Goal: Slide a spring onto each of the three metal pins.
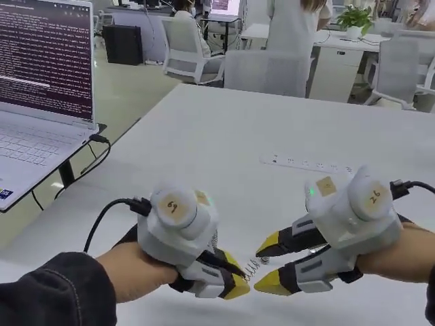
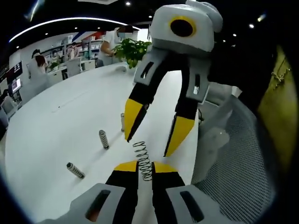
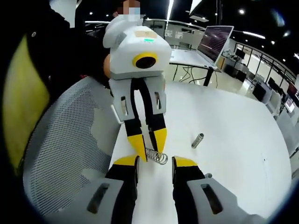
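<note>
A loose steel spring [image 1: 252, 269] hangs just above the white table [image 1: 224, 136], and my left gripper [image 1: 239, 285] is shut on its lower end. In the left gripper view the spring [image 2: 142, 161] stands up between the closed yellow tips of the left gripper [image 2: 144, 167]. My right gripper [image 1: 264, 266] faces it from the right, open, its jaws on either side of the spring's free end. In the right gripper view the spring [image 3: 157, 157] lies just beyond my open right gripper [image 3: 155, 162]. A coiled pin [image 2: 103, 139] stands upright on the table, another coiled piece [image 2: 74, 170] lies tilted, and a bare pin [image 2: 122, 122] stands behind.
An open laptop [image 1: 41, 88] sits at the table's left edge with a cable [image 1: 95, 159] hanging off it. A white power strip [image 1: 309, 164] lies across the middle. Office chairs [image 1: 265, 71] and people stand beyond the far edge. A mesh chair back [image 3: 70, 140] is close behind.
</note>
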A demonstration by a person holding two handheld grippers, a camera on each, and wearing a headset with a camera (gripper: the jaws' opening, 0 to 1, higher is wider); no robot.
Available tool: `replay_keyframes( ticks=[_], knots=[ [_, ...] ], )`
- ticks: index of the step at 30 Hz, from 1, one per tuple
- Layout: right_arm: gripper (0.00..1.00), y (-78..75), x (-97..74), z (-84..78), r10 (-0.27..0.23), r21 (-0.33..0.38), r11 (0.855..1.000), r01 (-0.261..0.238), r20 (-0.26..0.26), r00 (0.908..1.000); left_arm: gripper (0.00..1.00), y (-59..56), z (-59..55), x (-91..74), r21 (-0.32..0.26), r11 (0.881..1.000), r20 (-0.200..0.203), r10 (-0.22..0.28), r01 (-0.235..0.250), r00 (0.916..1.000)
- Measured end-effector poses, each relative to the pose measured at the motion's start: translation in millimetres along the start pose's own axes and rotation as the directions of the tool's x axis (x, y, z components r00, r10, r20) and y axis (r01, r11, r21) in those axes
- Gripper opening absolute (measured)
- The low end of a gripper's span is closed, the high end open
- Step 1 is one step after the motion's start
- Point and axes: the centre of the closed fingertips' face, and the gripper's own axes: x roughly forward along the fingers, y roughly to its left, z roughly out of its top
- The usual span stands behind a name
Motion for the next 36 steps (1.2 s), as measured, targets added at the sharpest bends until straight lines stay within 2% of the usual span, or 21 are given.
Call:
replay_keyframes(
  ticks=[2, 5, 9, 17, 27, 32, 34, 36],
  knots=[
    [0.25, 1.0, 0.3, 0.4, 0.013, 0.01, 1.0, -0.013, 0.001, 0.9999, 0.02, -3.8, 2.6, 0.0, 0.024, 1.0, 0.009, -0.014, 0.014, 0.9999],
    [0.24, 3.4, 1.3, -5.1, 0.039, 0.018, 0.999, -0.038, -0.033, 0.9987, 0.02, -7.2, 3.5, 0.8, 0.058, 0.998, 0.008, -0.022, 0.022, 0.9997],
    [0.19, 8.1, 1.6, -7.1, 0.078, 0.044, 0.996, -0.076, -0.052, 0.9956, 0.02, -10.6, 4.3, 1.7, 0.091, 0.995, 0.007, -0.033, 0.032, 0.9994],
    [0.15, 12.0, 2.9, -9.6, 0.114, 0.072, 0.991, -0.109, -0.068, 0.9912, 0.02, -16.5, 8.1, 3.6, 0.139, 0.989, 0.016, -0.05, 0.047, 0.9986],
    [0.09, 14.5, 1.6, -14.1, 0.122, 0.084, 0.99, -0.115, -0.081, 0.9892, 0.02, -19.0, 10.5, 4.6, 0.159, 0.986, 0.026, -0.053, 0.048, 0.9983],
    [0.08, 15.1, 0.2, -13.4, 0.12, 0.078, 0.99, -0.114, -0.084, 0.9892, 0.05, -18.4, 13.3, 4.4, 0.128, 0.991, 0.052, -0.054, 0.047, 0.9972],
    [0.08, 13.7, -0.7, -13.3, 0.114, 0.077, 0.991, -0.107, -0.083, 0.99, 0.08, -18.5, 11.6, 4.6, 0.105, 0.993, 0.046, -0.057, 0.052, 0.9973],
    [0.08, 13.2, -3.0, -10.8, 0.114, 0.086, 0.99, -0.108, -0.07, 0.9909, 0.1, -18.4, 9.3, 5.1, 0.111, 0.993, 0.041, -0.054, 0.049, 0.9977]
  ],
)
